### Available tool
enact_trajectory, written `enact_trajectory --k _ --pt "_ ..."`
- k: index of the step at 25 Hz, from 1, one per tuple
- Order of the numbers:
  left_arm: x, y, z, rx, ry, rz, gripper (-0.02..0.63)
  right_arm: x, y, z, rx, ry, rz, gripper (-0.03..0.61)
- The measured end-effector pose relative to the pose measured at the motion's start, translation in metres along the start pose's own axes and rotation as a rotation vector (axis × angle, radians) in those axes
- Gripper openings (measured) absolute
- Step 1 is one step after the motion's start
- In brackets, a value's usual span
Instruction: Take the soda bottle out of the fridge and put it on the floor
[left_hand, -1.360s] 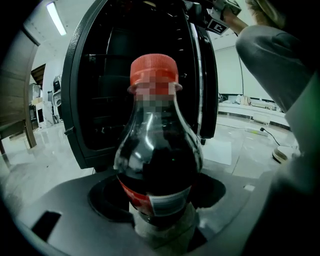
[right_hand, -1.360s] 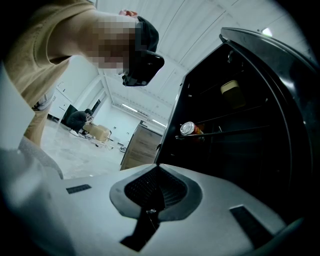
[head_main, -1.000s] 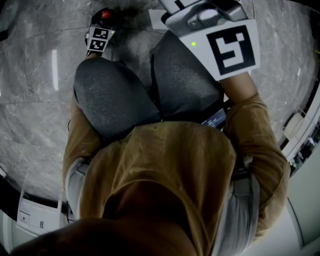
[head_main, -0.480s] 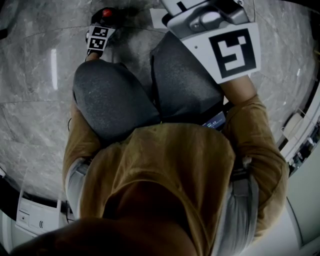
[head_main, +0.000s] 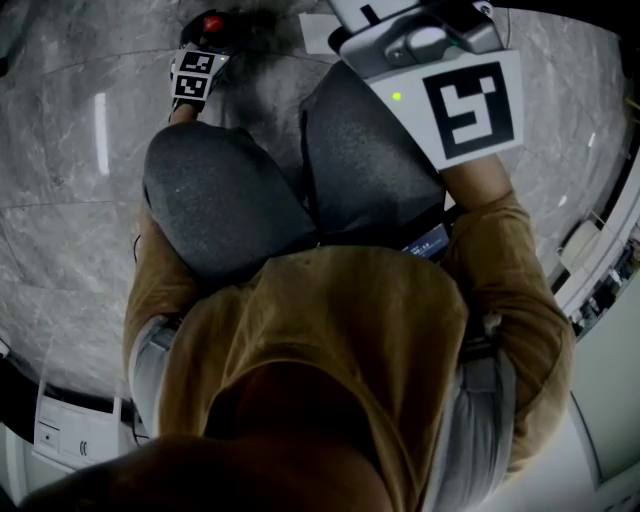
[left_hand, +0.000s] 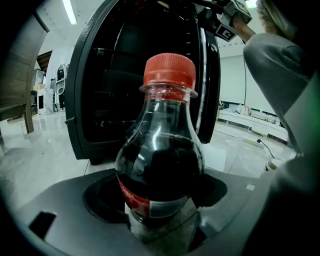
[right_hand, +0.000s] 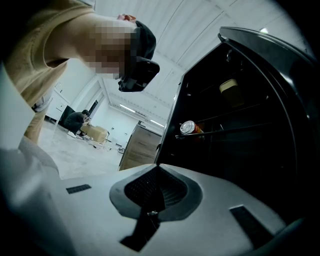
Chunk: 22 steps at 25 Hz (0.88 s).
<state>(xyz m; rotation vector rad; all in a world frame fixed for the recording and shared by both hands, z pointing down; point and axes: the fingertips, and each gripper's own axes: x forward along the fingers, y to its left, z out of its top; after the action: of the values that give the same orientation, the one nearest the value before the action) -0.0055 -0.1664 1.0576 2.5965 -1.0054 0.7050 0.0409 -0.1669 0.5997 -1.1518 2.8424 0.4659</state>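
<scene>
**Bottle down on the floor, left jaws let go wide**

The soda bottle (left_hand: 160, 150) is out of the fridge (left_hand: 125, 85) and stands on the marble floor (head_main: 70, 170), just ahead of the crouching person's knees (head_main: 220, 190). It is flanked by the left gripper (head_main: 203, 50), whose jaws have just been opening and are now spread wide with the bottle between them. No squeeze on its sides can be made out, so a release is judged to be under way. The low, downward-tilted reach is explained by that: the base must be on the floor before the hold can be eased.

The bottle's long axis is kept upright, with the red cap (left_hand: 169, 70) at the top, the base at the bottom and the label band turned towards the left gripper's camera.

The right gripper (right_hand: 155, 195) is held up beside the open fridge, jaws drawn together with nothing between them. It is presumably kept there for the door. A can (right_hand: 189, 128) is seen lying on a wire shelf inside. What remains, it is judged, is for the left gripper to be drawn back without the tall bottle being clipped and tipped.
</scene>
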Motion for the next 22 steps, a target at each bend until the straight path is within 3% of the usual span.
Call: enact_trajectory --k 12,17,20,22 --pt "-0.018 0.004 0.031 -0.036 -0.005 -0.006 0.357 0.019 -0.009 -0.003 0.058 0.058 0.022 0.003" --pt "-0.032 0.008 0.041 -0.105 0.003 0.003 0.359 0.032 -0.008 0.001 0.081 0.109 0.049 0.003" --pt "-0.045 0.010 0.056 -0.191 -0.006 0.040 0.362 0.039 -0.007 0.024 0.078 0.100 0.055 0.003" --pt "-0.061 0.004 0.065 -0.206 0.004 0.047 0.365 0.042 -0.004 0.041 0.082 0.101 0.068 0.003"
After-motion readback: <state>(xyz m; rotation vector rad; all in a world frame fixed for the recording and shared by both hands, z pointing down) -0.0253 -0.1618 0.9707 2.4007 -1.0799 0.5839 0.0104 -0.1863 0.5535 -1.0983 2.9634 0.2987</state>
